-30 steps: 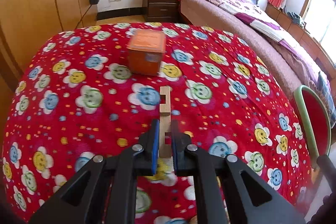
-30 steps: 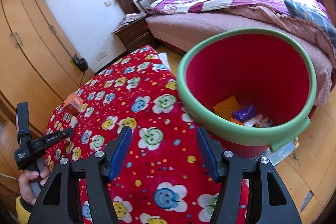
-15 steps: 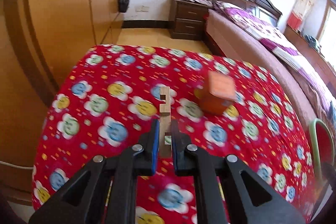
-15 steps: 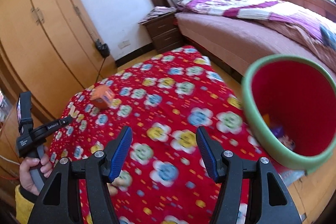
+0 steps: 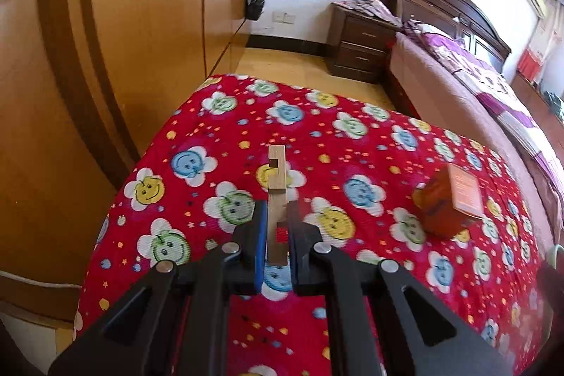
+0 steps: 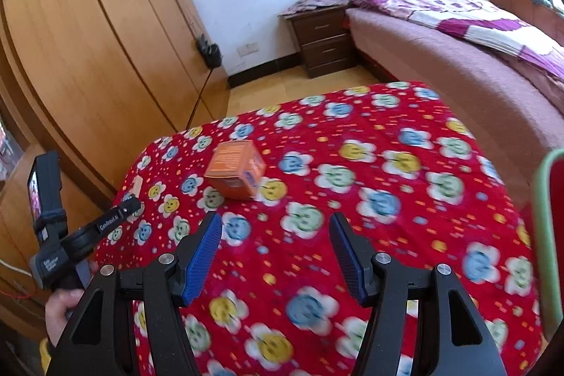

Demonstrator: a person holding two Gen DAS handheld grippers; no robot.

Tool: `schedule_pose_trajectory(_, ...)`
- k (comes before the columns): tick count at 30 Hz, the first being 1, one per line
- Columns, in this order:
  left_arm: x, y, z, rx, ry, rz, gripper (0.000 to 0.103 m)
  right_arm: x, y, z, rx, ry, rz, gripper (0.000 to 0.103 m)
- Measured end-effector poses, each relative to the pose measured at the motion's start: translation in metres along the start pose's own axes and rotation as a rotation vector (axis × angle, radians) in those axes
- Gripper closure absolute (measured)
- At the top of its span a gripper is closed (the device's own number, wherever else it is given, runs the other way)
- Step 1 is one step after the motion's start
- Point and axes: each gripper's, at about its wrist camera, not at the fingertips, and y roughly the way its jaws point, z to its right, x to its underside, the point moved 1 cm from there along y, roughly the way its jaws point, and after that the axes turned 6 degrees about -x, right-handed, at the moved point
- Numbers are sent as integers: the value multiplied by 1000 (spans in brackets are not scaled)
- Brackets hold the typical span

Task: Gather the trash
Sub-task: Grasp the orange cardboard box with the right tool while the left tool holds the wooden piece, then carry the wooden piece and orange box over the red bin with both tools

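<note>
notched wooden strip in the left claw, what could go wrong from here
1. The left claw pinches the thin notched wooden strip only at its near end, so most of it sticks out ahead; a quick swing could twist it loose.
2. The red bin with the green rim sits at the far right edge of the right wrist view, so the strip might drop short onto the red flowered blanket.

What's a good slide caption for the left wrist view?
Left gripper clamps a notched wooden piece above the red smiley-flower cloth.
</note>
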Motion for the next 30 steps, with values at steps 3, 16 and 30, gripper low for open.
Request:
schedule_pose_trajectory(3, 0, 8, -8, -6, -19, -18, 93, -6, 25, -12, 4, -23, -30, 38)
schedule_pose_trajectory(16, 1, 20, -9, 18, -48, -42, 94, -18, 104, -44, 78, -100, -93, 38)
schedule_pose_trajectory(30, 1, 17, -6, 47, -43, -36, 94, -19, 111, -32, 100, -77, -91, 54)
